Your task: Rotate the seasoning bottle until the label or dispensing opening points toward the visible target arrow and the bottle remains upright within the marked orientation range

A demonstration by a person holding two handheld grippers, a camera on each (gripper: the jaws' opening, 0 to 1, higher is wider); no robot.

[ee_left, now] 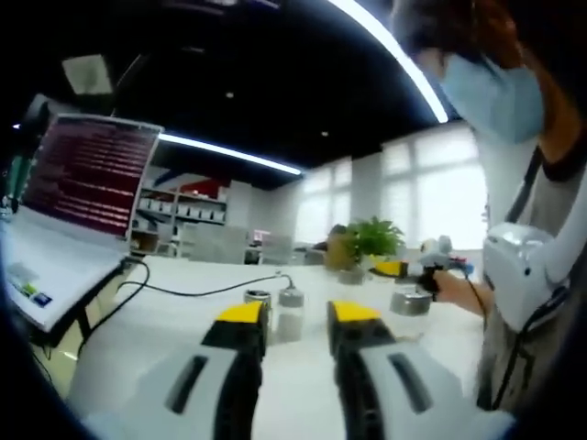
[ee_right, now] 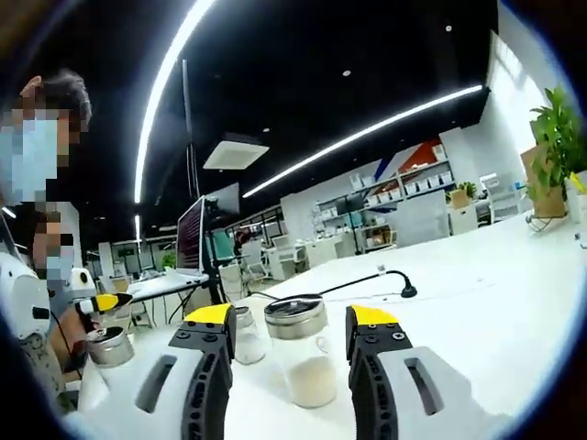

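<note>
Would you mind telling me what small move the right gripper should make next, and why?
Probably close the right gripper on the bottle. Its jaws stand open on either side of the upright bottle, which sits between the yellow tips on the table, apparently ungripped, so it cannot be turned yet. No arrow is visible.

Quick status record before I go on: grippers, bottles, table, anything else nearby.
left gripper: open, jaws apart, short of the bottles
right gripper: open, jaws either side of a seasoning bottle, contact not clear
seasoning bottle: upright, metal cap, white contents low in the glass
other bottles: second bottle behind the left jaw; third bottle beside the other gripper
table: white
laptop: open, on a stand
potted plant: far edge
target arrow: cannot tell
</note>
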